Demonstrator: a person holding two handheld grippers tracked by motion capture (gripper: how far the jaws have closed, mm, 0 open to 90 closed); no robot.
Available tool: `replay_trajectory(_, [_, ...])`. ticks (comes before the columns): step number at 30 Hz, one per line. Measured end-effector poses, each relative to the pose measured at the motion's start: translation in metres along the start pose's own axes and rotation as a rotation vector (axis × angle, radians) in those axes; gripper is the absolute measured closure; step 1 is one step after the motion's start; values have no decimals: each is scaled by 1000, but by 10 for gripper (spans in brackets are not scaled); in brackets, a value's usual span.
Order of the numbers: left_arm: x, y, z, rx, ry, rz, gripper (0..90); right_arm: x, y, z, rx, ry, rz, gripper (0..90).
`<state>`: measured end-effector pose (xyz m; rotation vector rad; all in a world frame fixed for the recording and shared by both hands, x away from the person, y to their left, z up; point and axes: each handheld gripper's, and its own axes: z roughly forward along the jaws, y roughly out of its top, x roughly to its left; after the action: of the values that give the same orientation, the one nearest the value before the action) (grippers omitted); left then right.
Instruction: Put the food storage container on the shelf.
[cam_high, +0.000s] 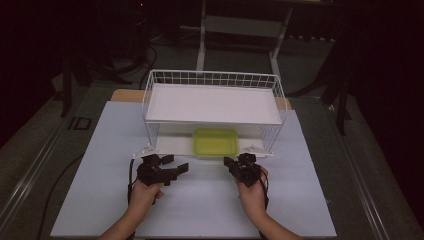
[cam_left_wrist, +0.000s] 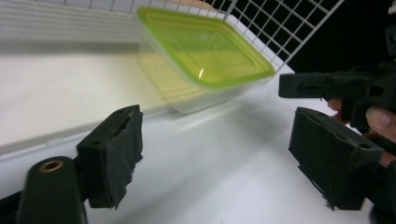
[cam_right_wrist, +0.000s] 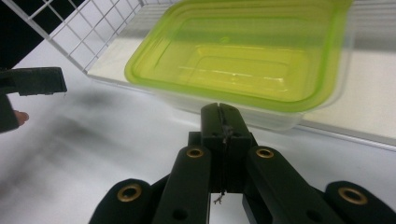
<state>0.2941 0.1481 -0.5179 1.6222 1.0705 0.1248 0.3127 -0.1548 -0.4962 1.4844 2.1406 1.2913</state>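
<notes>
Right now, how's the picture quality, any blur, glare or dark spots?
High view: table lit, surroundings nearly black. Left gripper view: green-lidded container and shelf smeared by blur, small glint on the lid. Right gripper view: container's far edge soft, jaws sharp.

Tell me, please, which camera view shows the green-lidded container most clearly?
The right gripper view: the container is close, with lid and clear body visible. The left gripper view shows it tilted and slightly blurred. The high view shows it small, on the rack's lower shelf.

Open fingers (cam_left_wrist: 116, 154) facing green container (cam_left_wrist: 205, 44)
</notes>
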Motion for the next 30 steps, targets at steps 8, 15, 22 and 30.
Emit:
replay_trajectory(8, [0, -3, -8, -51, 52, 70, 19, 6, -4, 19, 35, -4, -22, 900])
replay_trajectory(15, [3, -6, -11, -83, 74, 89, 19, 8, -3, 36, 47, -18, -29, 900])
replay_trajectory(22, [2, -9, -7, -74, 77, 112, 20, 4, 3, 51, 43, -40, -5, 900])
replay_trajectory(30, [-1, -8, -9, -98, 82, 112, 20, 2, 12, 67, 39, -65, 2, 900])
